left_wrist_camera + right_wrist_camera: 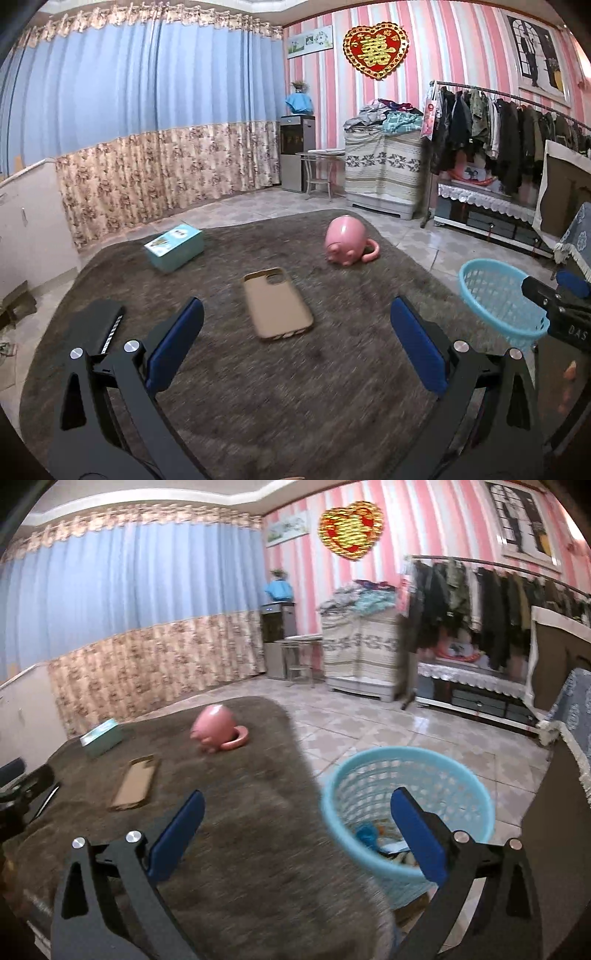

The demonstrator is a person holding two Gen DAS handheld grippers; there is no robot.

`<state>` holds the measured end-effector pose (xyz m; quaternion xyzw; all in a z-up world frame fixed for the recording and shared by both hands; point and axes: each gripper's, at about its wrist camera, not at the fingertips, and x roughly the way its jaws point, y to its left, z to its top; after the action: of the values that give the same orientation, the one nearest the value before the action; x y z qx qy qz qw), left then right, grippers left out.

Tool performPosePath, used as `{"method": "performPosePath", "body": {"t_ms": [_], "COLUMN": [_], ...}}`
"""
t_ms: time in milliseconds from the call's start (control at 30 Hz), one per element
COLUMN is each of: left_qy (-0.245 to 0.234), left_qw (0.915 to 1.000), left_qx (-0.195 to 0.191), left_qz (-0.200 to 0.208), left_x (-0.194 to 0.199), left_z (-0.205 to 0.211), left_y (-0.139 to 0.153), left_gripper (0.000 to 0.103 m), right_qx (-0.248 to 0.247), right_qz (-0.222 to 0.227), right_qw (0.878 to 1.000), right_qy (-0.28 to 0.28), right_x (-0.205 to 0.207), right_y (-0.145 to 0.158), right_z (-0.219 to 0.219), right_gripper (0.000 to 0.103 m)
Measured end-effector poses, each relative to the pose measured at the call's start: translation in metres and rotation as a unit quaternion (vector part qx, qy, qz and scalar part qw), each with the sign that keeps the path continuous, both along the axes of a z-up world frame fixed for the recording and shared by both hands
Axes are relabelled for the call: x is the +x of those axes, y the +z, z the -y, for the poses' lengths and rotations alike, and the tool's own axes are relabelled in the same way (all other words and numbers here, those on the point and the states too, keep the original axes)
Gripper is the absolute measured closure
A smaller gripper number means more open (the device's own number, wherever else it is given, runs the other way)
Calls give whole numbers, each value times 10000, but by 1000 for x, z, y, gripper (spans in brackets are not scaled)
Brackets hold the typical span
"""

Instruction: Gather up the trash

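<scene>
A light blue mesh waste basket [406, 812] stands on the tiled floor beside the table's right edge, with some trash in its bottom; it also shows in the left wrist view [498, 302]. My right gripper [295, 834] is open and empty, above the table's right edge and the basket. My left gripper [295, 343] is open and empty over the brown fuzzy tablecloth [295, 406], just short of a tan phone case [277, 302]. The right gripper's body [561, 310] shows at the right edge of the left wrist view.
On the table lie a pink mouse-shaped mug [347, 240] on its side, a teal box [173, 247] and a black flat object [96, 325] at the left. A clothes rack [517, 122], cabinets and a curtain stand behind.
</scene>
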<state>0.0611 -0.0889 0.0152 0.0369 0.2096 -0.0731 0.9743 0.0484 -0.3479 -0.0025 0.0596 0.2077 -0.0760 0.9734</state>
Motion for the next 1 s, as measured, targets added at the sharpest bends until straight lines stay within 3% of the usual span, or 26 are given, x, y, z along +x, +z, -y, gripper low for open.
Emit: {"method": "performPosePath", "body": {"t_ms": [400, 633, 1000], "left_qy": [276, 313, 350], "left_qw": [9994, 9991, 9984], "left_qx": [-195, -268, -436], "left_qz": [79, 48, 56], "left_x": [-33, -34, -33], "left_z": [-34, -38, -41], "left_y": [-10, -15, -17], "left_gripper": [5, 5, 5], "right_qx": [-365, -680, -704], "right_qz": [129, 73, 89], "right_qw": [9992, 9975, 9973], "right_qy": [115, 203, 212], "right_x": [-29, -26, -25], "right_y": [-7, -11, -10], "right_z": [-55, -66, -70], "right_gripper": [5, 5, 5]}}
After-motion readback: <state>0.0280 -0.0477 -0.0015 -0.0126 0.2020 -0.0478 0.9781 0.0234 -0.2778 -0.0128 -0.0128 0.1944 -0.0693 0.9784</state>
